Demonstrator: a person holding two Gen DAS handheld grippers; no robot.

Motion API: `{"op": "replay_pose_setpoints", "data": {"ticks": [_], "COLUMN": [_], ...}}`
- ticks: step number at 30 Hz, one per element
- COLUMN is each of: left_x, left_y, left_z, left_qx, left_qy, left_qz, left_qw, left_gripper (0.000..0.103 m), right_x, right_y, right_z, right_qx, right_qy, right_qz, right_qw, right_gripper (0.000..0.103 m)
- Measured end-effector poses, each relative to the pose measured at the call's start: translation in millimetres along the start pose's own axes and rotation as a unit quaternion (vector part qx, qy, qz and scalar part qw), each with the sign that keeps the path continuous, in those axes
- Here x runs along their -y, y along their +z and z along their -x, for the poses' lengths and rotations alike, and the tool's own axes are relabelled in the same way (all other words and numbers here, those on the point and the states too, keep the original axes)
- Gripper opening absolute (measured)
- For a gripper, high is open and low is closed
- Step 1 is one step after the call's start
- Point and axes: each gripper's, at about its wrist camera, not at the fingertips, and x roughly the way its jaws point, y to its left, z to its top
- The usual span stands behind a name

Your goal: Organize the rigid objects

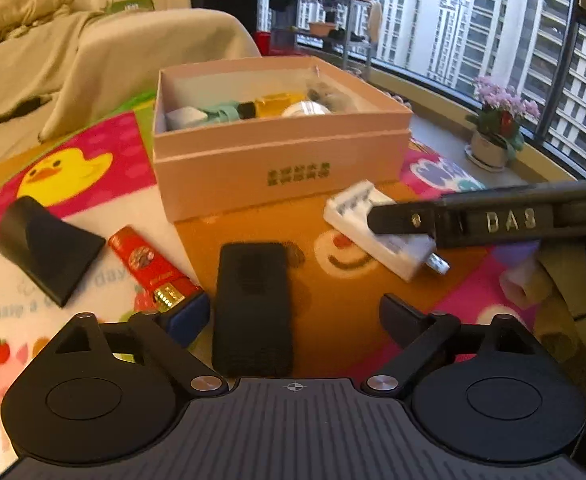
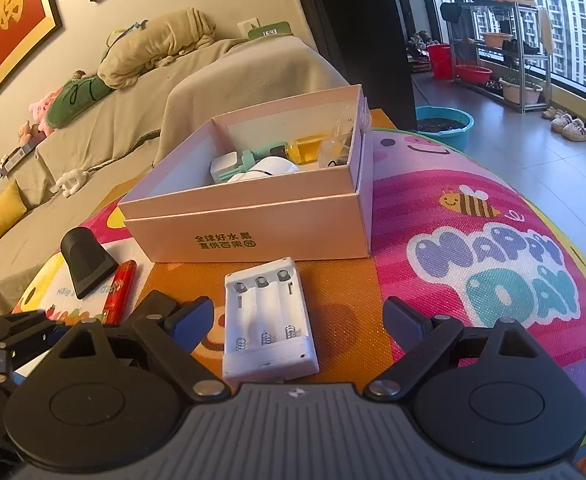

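The white battery charger [image 2: 267, 320] lies flat on the play mat [image 2: 473, 208], just in front of the pink box [image 2: 253, 224], and in the right wrist view it sits at 12 o'clock from the right gripper [image 2: 297, 316], between the spread fingers, nearer the left finger than the right. Its long axis runs almost straight away from the camera, toward the box, springs at the near end (so the narrow width already faces the pads). The jaws stand wide apart and touch nothing. The left gripper [image 1: 293, 316] is likewise spread and empty, with a black rectangular case [image 1: 253, 308] between its fingers at 12 o'clock; from there the charger lies off at about 2 o'clock, under the right tool's finger. The right hand looks the nearer one for the charger, and closing across its width seems the next call.
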Motion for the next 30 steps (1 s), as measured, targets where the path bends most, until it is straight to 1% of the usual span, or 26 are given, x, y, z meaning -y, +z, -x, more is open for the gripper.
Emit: {"op": "replay_pose_setpoints", "data": {"ticks": [1, 2, 3, 4, 6, 7, 8, 9, 10, 13, 16, 18, 20, 22, 24, 25, 27, 28, 30], "left_x": [0, 0, -1, -5, -11, -12, -13, -13, -13, -15, -18, -23, -27, -34, -42, -46, -54, -59, -67], "left_y": [1, 1, 1, 1, -3, -5, -8, -11, -13, -17, -7, 12, 38, 69, 96, 109, 130, 135, 131], "left_z": [1, 2, 5, 9, 16, 19, 22, 25, 28, 40, 57, 68, 77, 83, 79, 70, 43, 32, 22], "left_qx": [0.004, 0.007, 0.009, 0.005, 0.0, -0.001, -0.001, -0.002, -0.003, -0.003, 0.023, 0.058, 0.101, 0.154, 0.21, 0.221, 0.193, 0.181, 0.174], "left_qy": [0.007, 0.02, 0.027, 0.02, 0.004, 0.002, 0.001, -0.002, -0.006, -0.028, -0.04, -0.039, -0.026, -0.008, -0.004, -0.001, 0.004, -0.002, -0.005], "left_qz": [-0.004, -0.013, -0.019, -0.017, -0.004, -0.002, -0.004, -0.006, -0.007, -0.006, -0.007, -0.007, -0.011, 0.0, 0.022, 0.031, 0.05, 0.066, 0.098], "left_qw": [1.0, 0.9997, 0.9994, 0.9996, 1.0, 1.0, 1.0, 1.0, 1.0, 0.9996, 0.9989, 0.9976, 0.9945, 0.988, 0.9775, 0.9749, 0.9799, 0.9812, 0.9798], "left_gripper": [0.076, 0.05, 0.043, 0.043, 0.043, 0.043, 0.043, 0.043, 0.043, 0.043, 0.043, 0.043, 0.043, 0.043, 0.044, 0.044, 0.044, 0.044, 0.044], "right_x": [-2, -5, -9, -14, -24, -30, -37, -43, -48, -59, -67, -68, -68, -66, -64, -63, -62, -60, -56], "right_y": [1, 1, 2, 2, 1, 1, 0, -1, -2, 0, 5, 17, 35, 54, 67, 71, 76, 78, 77], "right_z": [-1, -2, -3, -5, -9, -12, -14, -16, -15, -7, 15, 36, 57, 78, 91, 94, 96, 95, 92], "right_qx": [-0.003, -0.005, -0.008, -0.012, -0.023, -0.028, -0.031, -0.032, -0.033, -0.053, -0.047, -0.022, 0.016, 0.062, 0.099, 0.113, 0.13, 0.132, 0.126], "right_qy": [-0.003, -0.004, -0.003, -0.003, -0.005, -0.009, -0.016, -0.023, -0.02, 0.011, 0.039, 0.054, 0.058, 0.05, 0.042, 0.039, 0.023, 0.014, 0.007], "right_qz": [0.007, 0.019, 0.034, 0.055, 0.093, 0.117, 0.139, 0.162, 0.181, 0.207, 0.224, 0.223, 0.217, 0.208, 0.204, 0.203, 0.201, 0.197, 0.189], "right_qw": [1.0, 1.0, 0.999, 0.998, 0.995, 0.993, 0.99, 0.986, 0.983, 0.977, 0.973, 0.973, 0.974, 0.975, 0.973, 0.972, 0.971, 0.971, 0.974], "right_gripper": [0.091, 0.088, 0.085, 0.08, 0.077, 0.074, 0.065, 0.059, 0.048, 0.047, 0.047, 0.047, 0.047, 0.047, 0.047, 0.047, 0.047, 0.047, 0.047]}}
